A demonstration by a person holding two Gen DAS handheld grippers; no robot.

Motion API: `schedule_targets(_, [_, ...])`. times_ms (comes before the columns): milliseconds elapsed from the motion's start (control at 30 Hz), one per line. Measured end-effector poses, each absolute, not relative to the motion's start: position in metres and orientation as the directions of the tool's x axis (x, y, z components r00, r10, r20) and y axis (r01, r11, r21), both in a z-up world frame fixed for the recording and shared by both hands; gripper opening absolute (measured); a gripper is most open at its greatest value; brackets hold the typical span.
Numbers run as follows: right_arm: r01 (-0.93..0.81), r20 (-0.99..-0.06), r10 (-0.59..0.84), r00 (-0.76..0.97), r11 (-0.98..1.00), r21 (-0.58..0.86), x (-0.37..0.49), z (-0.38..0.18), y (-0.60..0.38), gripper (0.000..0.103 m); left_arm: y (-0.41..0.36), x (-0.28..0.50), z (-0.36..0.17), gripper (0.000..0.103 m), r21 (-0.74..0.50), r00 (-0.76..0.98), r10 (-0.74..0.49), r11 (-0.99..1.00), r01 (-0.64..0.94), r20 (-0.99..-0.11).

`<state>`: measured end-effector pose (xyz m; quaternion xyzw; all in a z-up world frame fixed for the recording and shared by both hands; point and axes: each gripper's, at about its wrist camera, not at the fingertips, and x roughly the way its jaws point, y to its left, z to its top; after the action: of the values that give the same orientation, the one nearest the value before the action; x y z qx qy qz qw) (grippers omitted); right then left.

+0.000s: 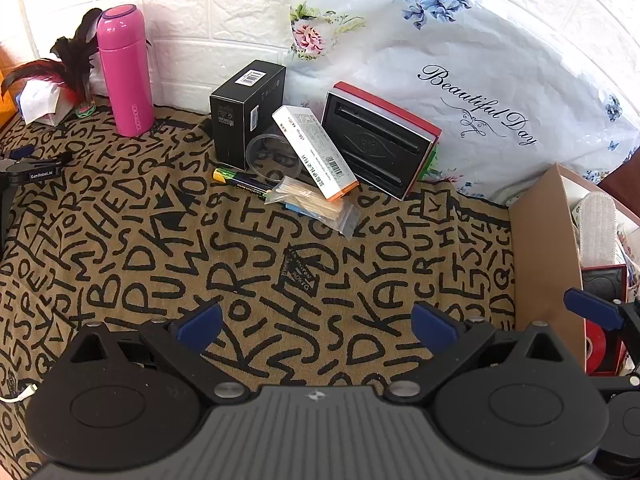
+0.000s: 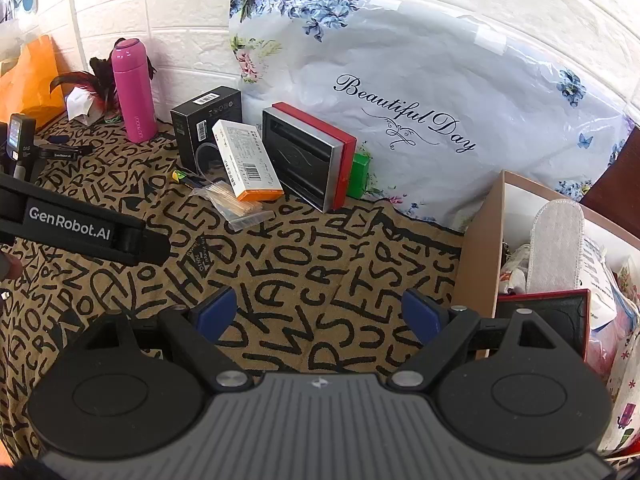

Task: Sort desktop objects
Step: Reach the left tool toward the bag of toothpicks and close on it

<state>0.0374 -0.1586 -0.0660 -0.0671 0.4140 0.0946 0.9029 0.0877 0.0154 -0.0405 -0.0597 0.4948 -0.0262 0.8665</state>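
Left wrist view: a cluster of desktop objects is lying on the letter-patterned cloth near the white brick wall. At its centre a white-and-orange carton is leaning tilted against a black box with a barcode label, and its lower end is resting over a clear bag of wooden sticks. A clear round lid is leaning just in front of the black box, and a yellow-tipped dark pack is lying flat beside it. To the right, a black case with a red edge is leaning against a floral bag printed "Beautiful Day". A pink bottle is standing upright well to the left, beside dark feathers. A cardboard box holding mixed items is sitting at the right edge. The left gripper is hovering over bare cloth, its blue-padded jaws spread wide and gripping nothing.

Right wrist view: the right gripper is likewise hanging with jaws spread and empty, apart from the cluster, just beside the cardboard box. A green box is showing behind the red-edged case.
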Motion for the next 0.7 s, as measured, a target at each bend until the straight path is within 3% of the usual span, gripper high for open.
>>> schedule_targets(333, [-0.237, -0.774, 0.121, 0.621, 0.971, -0.038, 0.046, -0.075, -0.154, 0.087, 0.022, 0.094, -0.053, 0.103, -0.144, 0.489, -0.112, 0.989, -0.027, -0.865])
schedule_targets(700, [-0.308, -0.748, 0.217, 0.627, 0.951, 0.017, 0.105, -0.094, -0.137, 0.087, 0.047, 0.147, -0.075, 0.101, -0.284, 0.494, -0.189, 0.950, -0.125, -0.849])
